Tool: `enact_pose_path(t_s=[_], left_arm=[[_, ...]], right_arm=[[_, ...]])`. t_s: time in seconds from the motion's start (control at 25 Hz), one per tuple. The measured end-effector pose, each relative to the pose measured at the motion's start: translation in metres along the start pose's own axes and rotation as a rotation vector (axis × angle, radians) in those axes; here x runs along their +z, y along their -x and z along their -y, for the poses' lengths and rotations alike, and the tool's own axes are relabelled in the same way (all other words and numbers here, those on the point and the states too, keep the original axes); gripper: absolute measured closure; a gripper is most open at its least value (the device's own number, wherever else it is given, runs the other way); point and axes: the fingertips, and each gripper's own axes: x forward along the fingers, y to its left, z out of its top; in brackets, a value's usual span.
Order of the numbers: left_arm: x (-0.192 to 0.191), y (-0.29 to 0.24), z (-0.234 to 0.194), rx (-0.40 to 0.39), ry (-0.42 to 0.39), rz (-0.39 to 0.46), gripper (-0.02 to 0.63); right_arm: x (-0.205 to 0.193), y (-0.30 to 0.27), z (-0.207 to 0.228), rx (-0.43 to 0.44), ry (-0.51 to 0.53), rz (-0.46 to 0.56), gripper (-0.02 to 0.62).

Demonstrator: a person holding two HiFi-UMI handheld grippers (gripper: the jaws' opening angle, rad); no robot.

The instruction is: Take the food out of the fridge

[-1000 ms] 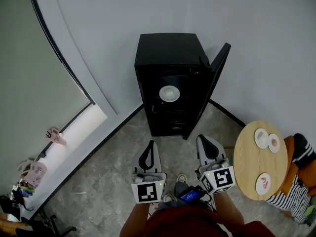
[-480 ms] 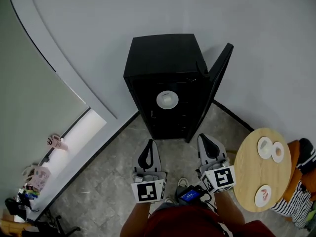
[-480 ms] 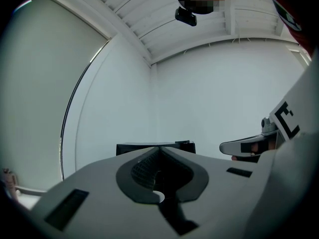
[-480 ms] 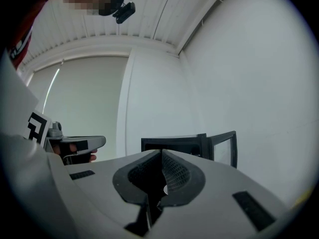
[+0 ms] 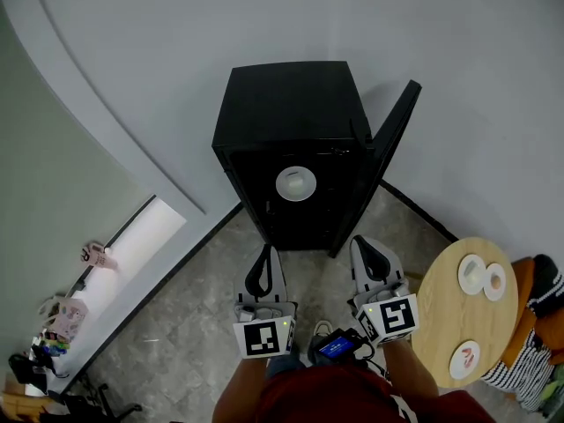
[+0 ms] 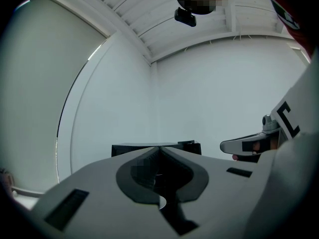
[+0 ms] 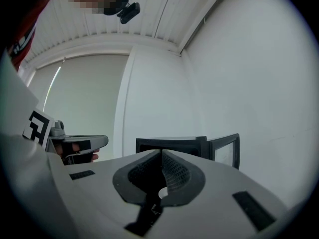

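Since the earlier frames the black compact fridge [image 5: 291, 104] has been brought nearer to both tools: it is seen larger in the head view, and its foot now lies just ahead of the tool tips. The round light wooden counter [image 5: 445, 311] has slid lower in that view, beside the right tool.

The left tool [image 5: 265, 252] and the right tool [image 5: 358, 243] are held side by side and pointed level at the fridge front. In each gripper view the jaws are seen pressed together at the tips with nothing between them, so both tools are narrow and empty.

The white round dish [image 5: 295, 183] is found on an upper shelf inside the fridge, ahead of the gap between the two tools and touched by neither. What lies on it cannot be made out.

The black fridge door [image 5: 394, 144] is swung open ahead of the right tool and to its outer side. Its free edge stands well away from the cabinet, so the opening is left unblocked in front of both tools. The counter's rim is seen just beside the right tool's outer side, and three small white plates [image 5: 471, 274] are carried on it. On the left tool's outer side, grey stone floor [image 5: 189, 324] is left open as far as a white ledge [image 5: 132, 245] at the foot of the pale grey wall [image 5: 176, 51].
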Motion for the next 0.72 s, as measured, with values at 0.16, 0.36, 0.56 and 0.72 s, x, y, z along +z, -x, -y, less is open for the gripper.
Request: enact_pose_path(t_s=[0.16,0.36,0.56,0.72], left_arm=[[0.003,-0.009,-0.009,-0.004,0.055,0.026,0.592],[-0.006,-0.01,-0.023,-0.031,0.024,-0.001,0.592],[-0.005,-0.013,-0.029,-0.028,0.07,0.012,0.592],[-0.009,-0.014,-0.034,-0.026,0.085,0.009,0.592]], right_arm=[[0.0,-0.012,-0.004,-0.022,0.008,0.002,0.572],[0.0,-0.021,-0.015,-0.029,0.017,-0.008,0.572],[-0.006,-0.028,-0.021,-0.037,0.01,-0.025,0.572],[-0.012,-0.032,-0.026,-0.037,0.004,-0.032,0.572]])
